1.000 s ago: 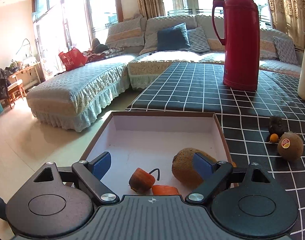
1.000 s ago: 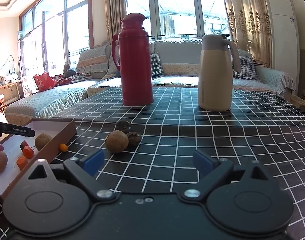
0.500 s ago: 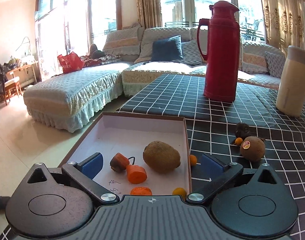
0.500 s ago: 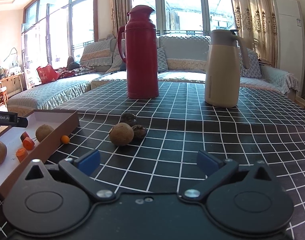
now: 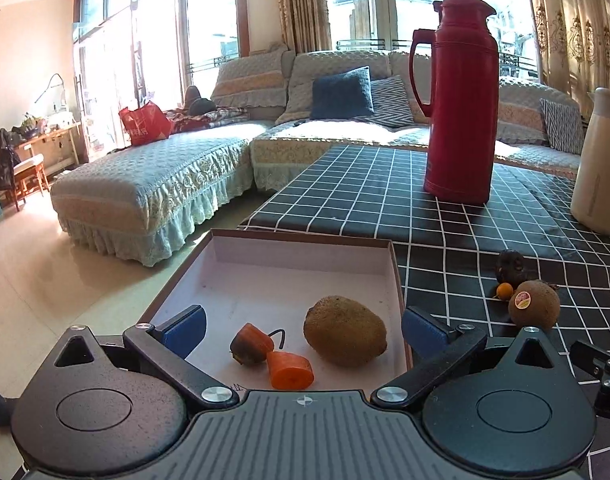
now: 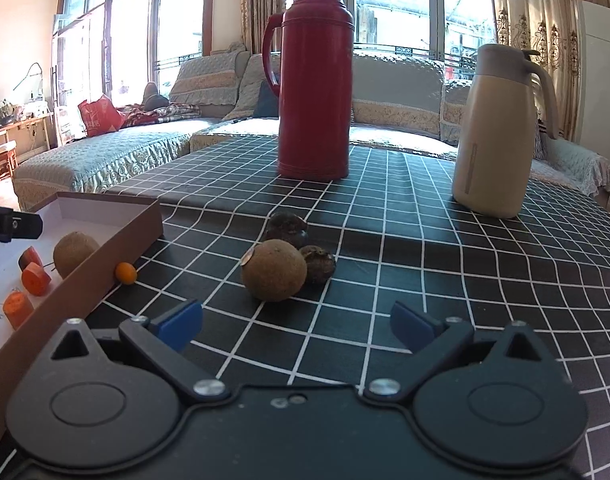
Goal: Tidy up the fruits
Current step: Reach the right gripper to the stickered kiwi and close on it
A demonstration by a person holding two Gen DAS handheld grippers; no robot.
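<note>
A kiwi lies in the box by carrot bits. Another kiwi sits outside it. The left gripper is spread wide, empty. The right gripper is closing, empty.

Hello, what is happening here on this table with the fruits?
A person with two handheld grippers is sorting fruit into a shallow box. One kiwi and carrot pieces lie inside. The left gripper is open over them, holding nothing. The right gripper, jaws closing slightly but empty, faces the stickered kiwi on the tablecloth.
</note>
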